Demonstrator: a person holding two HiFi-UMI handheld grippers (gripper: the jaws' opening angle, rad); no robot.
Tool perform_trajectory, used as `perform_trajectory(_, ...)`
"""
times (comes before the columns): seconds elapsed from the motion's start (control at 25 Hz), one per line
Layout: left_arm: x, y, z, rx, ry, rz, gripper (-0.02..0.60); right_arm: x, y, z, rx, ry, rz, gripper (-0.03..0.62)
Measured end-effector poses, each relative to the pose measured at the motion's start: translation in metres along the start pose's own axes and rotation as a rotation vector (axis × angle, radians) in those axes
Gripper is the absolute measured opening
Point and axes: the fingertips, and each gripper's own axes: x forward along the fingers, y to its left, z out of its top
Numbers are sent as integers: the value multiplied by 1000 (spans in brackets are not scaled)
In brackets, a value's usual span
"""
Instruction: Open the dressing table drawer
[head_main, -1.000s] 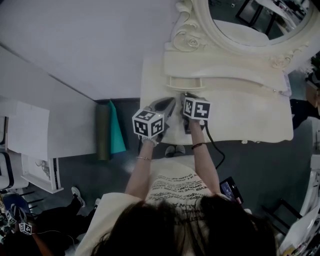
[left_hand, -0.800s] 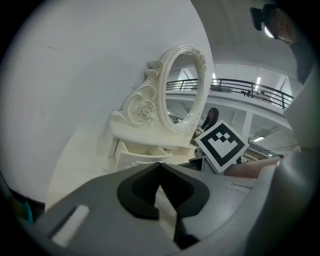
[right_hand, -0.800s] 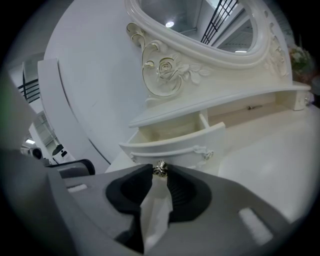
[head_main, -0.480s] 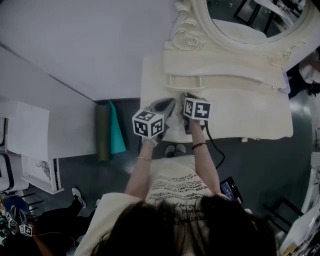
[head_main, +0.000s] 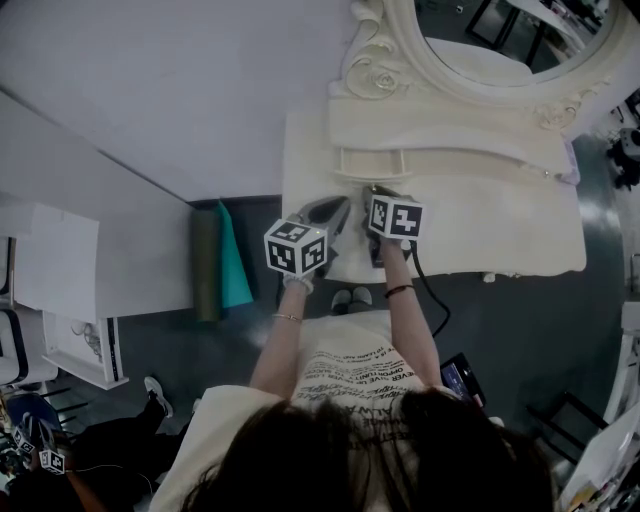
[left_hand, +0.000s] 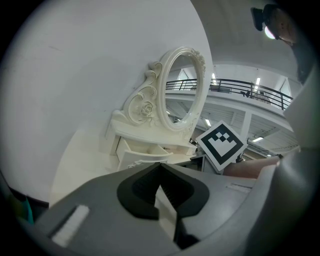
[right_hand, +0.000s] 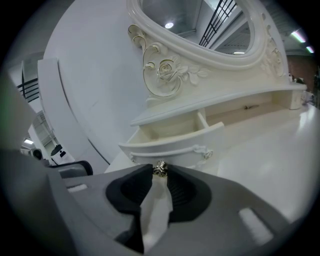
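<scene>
Jaws of the right gripper (right_hand: 160, 174) are closed on the metal knob (right_hand: 160, 168) of the drawer (right_hand: 175, 145), low in the middle of the right gripper view. That drawer stands pulled out of the table (right_hand: 280, 137), and the part of its inside that shows is bare. The left gripper (left_hand: 160, 169) holds nothing: its jaw tips meet, and it hangs well apart from the drawer, near the right gripper's marker cube (left_hand: 220, 145). Its view shows the open drawer side-on at centre left, below the oval mirror (left_hand: 182, 87), but not the knob. The head view, looking down, shows both grippers side by side over the table at centre frame, with the drawer a thin curved lip just above them. The grip on the knob is hidden there under the right gripper. That view also takes in a teal thing (head_main: 230, 262) on the floor at left.
</scene>
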Motion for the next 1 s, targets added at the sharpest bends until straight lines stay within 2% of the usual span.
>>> perform_trajectory(0.72, 2, -4, -2, -5, 3, -23, -3, -7, 2, -3, 8, -20, 45, 110)
perform_trajectory(1.0, 5, -14, -1, 9, 7, -50, -3, -23, 6, 0, -38, -29, 135, 109)
